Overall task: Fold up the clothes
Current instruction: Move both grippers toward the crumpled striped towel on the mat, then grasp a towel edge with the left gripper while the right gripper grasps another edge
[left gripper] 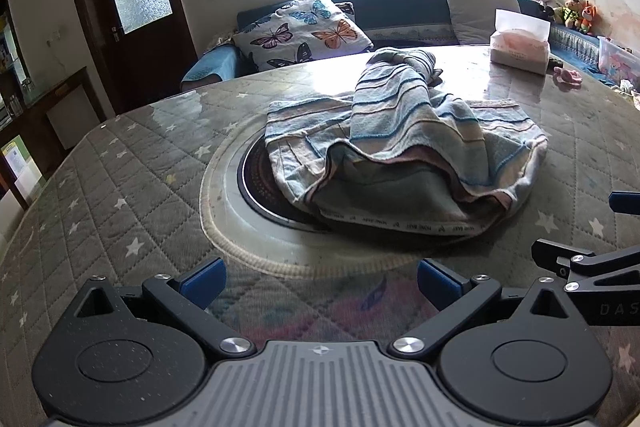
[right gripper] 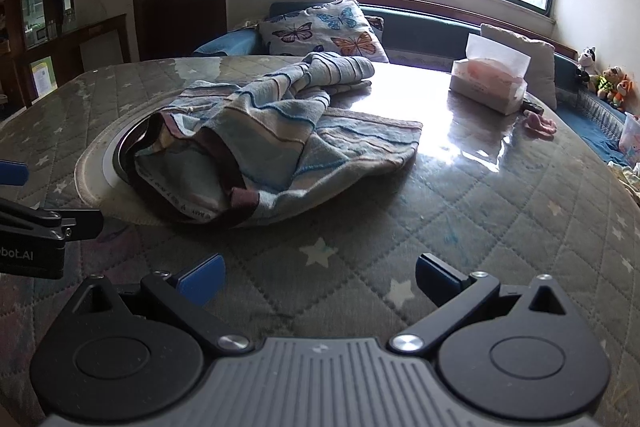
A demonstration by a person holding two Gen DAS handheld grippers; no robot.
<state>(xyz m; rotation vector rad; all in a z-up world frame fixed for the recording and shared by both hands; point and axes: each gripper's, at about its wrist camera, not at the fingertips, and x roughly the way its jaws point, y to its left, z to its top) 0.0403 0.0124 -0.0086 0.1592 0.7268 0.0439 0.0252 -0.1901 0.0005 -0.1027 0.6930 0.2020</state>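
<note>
at the bottom of the left view the left gripper (left gripper: pixel 320 281) has its fingers spread apart with nothing between them; the right gripper (right gripper: pixel 320 277), bottom of its own view, is likewise apart and empty. both hover over the quilted table (left gripper: pixel 120 219), side by side, each showing at the edge of the other's view.

past them, in the middle of both frames, the striped garment (left gripper: pixel 400 143) lies crumpled over the round inset (left gripper: pixel 232 195), its waistband gaping toward the cameras and one part twisted back toward the window. it is not folded flat as it lies.

to fold well, i'd judge: take the near waistband at two well-separated corners, pinch one layer only, lift and shake out the twist before laying flat.

farther, upper right, a tissue box (left gripper: pixel 520 47).
</note>
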